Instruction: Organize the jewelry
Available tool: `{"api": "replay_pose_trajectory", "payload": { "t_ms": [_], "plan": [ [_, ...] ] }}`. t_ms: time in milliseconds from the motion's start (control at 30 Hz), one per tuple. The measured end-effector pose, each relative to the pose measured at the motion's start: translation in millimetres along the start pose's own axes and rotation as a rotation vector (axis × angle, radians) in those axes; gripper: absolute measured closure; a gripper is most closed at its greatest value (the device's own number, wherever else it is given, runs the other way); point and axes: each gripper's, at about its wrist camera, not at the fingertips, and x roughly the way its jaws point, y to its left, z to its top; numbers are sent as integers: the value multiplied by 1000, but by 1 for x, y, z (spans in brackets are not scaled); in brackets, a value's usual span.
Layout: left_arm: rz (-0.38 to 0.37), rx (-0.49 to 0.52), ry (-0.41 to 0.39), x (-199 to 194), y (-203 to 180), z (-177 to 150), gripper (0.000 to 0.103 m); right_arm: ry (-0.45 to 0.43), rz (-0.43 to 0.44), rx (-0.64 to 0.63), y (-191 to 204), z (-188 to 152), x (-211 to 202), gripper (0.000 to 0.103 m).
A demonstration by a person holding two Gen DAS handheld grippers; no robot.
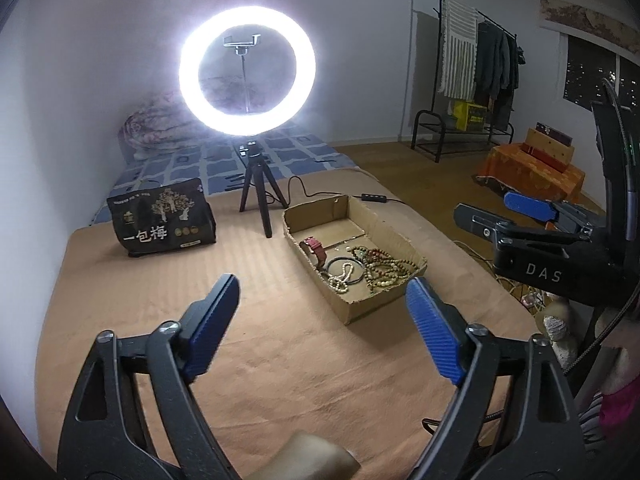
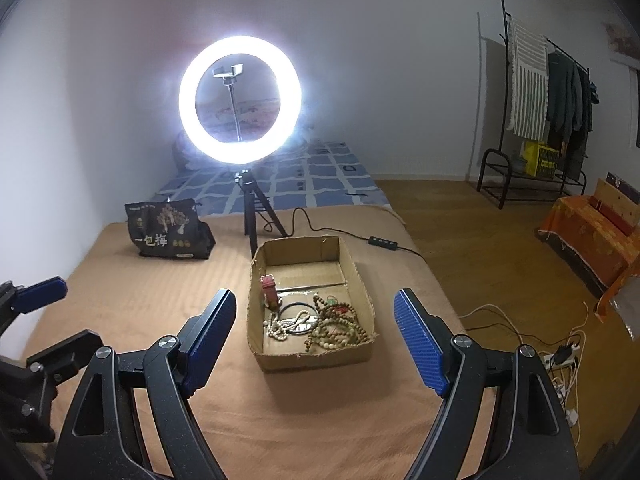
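Tan blanket on the bed, ring light at 12 o'clock. Jewelry is piled in the cardboard box. Left gripper and right gripper are both spread wide with nothing between them.

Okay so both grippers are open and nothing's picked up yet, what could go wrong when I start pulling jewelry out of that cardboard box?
1. The bead strands lie tangled over the dark bangle; lifting one piece may drag others out.
2. The cardboard box looks light and may slide or tip if a strand snags.
3. The ring light tripod and its cable sit just behind the box; a far reach with the right gripper could knock them.
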Motion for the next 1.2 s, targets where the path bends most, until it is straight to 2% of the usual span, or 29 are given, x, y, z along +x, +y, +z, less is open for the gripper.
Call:
{"api": "replay_pose_trajectory", "payload": {
  "t_ms": [67, 200, 433, 700, 1200],
  "plan": [
    [5, -10, -15, -3, 2, -2, 3, -3, -3, 5, -1, -2, 0, 22],
    [33, -15, -24, -5, 4, -4, 1, -1, 0, 26, -2, -5, 0, 22],
    [46, -51, -19, -9, 10, -10, 0, -23, -11, 0, 1, -10, -9, 21],
    [62, -17, -20, -12, 7, -16, 0, 7, 6, 45, -7, -15, -7, 21],
    [77, -4, -18, -10, 7, -19, 0, 17, 9, 32, -6, -18, -6, 21]
  ]
}}
